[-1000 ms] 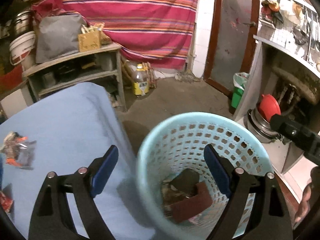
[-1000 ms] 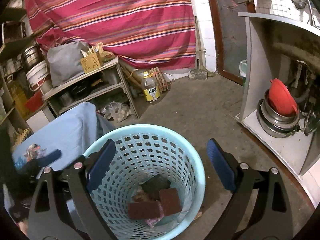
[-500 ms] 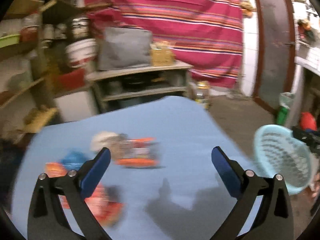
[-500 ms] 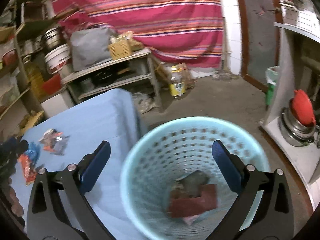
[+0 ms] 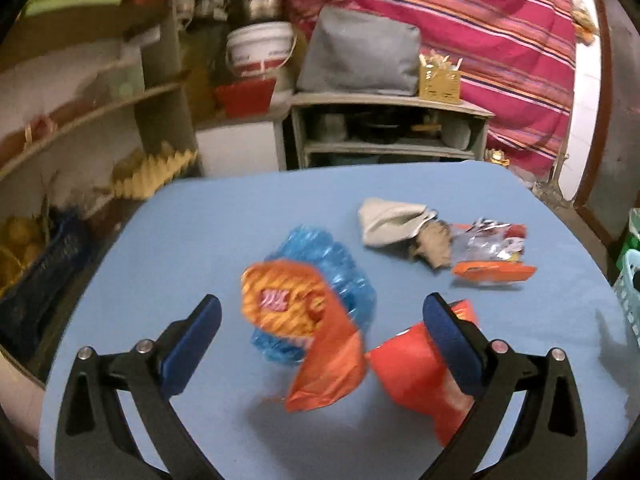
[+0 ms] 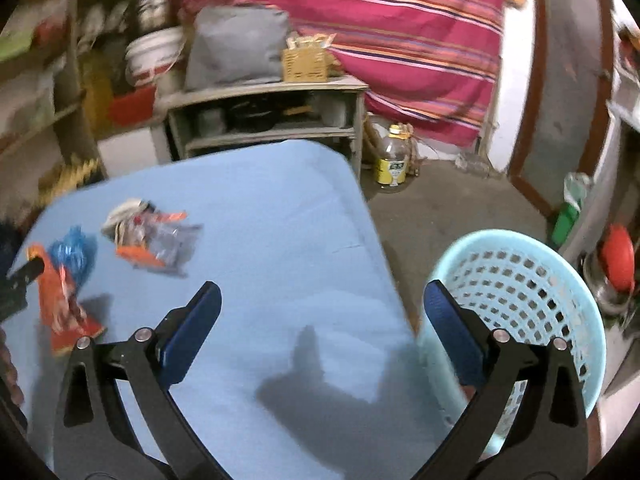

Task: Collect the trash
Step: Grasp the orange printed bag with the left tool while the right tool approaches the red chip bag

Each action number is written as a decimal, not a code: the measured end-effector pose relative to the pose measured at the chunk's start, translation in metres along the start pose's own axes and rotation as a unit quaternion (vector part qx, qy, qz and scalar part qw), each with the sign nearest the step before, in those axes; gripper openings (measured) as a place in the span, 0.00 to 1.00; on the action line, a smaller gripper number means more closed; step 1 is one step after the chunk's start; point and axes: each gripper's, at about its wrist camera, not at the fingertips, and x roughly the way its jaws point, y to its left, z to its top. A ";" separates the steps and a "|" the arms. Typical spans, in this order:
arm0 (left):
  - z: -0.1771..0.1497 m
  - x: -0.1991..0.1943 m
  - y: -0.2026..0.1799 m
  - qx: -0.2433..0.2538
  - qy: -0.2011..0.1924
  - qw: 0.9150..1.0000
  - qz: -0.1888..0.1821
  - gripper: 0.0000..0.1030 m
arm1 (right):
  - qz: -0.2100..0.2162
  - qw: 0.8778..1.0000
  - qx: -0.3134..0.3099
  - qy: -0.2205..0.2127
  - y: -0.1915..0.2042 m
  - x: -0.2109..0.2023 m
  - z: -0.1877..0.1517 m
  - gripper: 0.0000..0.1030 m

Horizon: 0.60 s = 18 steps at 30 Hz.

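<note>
Trash lies on the blue table (image 5: 208, 240): an orange snack bag (image 5: 300, 320), a crumpled blue plastic bag (image 5: 340, 268), a red wrapper (image 5: 416, 368), a beige crumpled bag (image 5: 392, 220) and a silver-orange wrapper (image 5: 492, 256). My left gripper (image 5: 320, 324) is open and empty, just above the orange bag. My right gripper (image 6: 320, 320) is open and empty, over the table's right side. The light blue perforated basket (image 6: 552, 288) stands on the floor right of the table. The same trash shows at the left in the right wrist view (image 6: 68, 272).
Wooden shelves (image 5: 100, 96) with pots and a white bucket (image 5: 260, 48) stand behind the table. A low shelf unit (image 5: 388, 128) holds a grey bag. A striped cloth (image 6: 400, 40) hangs behind. A yellow-labelled bottle (image 6: 392, 160) stands on the concrete floor.
Both grippers swung left from above the basket. The left one now hangs over the trash on the table; the right one is over the table edge, with the basket at its right.
</note>
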 end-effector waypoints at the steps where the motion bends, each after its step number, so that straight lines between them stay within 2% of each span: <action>1: -0.001 0.003 0.005 -0.005 0.000 1.000 -0.003 0.96 | -0.004 1.000 -0.009 -0.001 0.006 0.000 -0.002 0.96; 3: -0.005 0.006 0.011 -0.005 -0.002 1.000 -0.007 0.96 | -0.012 1.000 -0.026 -0.004 0.019 0.000 -0.006 0.96; 8: -0.012 0.017 0.016 -0.011 0.014 1.000 -0.018 0.93 | 0.016 0.999 -0.045 0.012 0.047 0.007 -0.009 0.96; 11: -0.016 0.021 0.013 -0.004 0.026 0.999 -0.041 0.74 | 0.029 0.998 -0.045 0.025 0.059 0.013 -0.008 0.96; 13: -0.018 0.026 0.010 0.007 0.038 0.998 -0.049 0.45 | 0.043 0.998 -0.036 0.034 0.063 0.016 -0.008 0.96; 15: -0.021 0.030 0.009 0.016 0.048 0.997 -0.054 0.28 | 0.057 0.997 -0.029 0.037 0.068 0.016 -0.008 0.96; 16: -0.021 0.029 0.009 0.018 0.046 0.997 -0.057 0.21 | 0.064 0.997 -0.030 0.037 0.072 0.016 -0.008 0.96; 18: -0.020 0.022 0.010 0.022 0.032 0.998 -0.057 0.17 | 0.070 0.996 -0.036 0.036 0.082 0.016 -0.008 0.96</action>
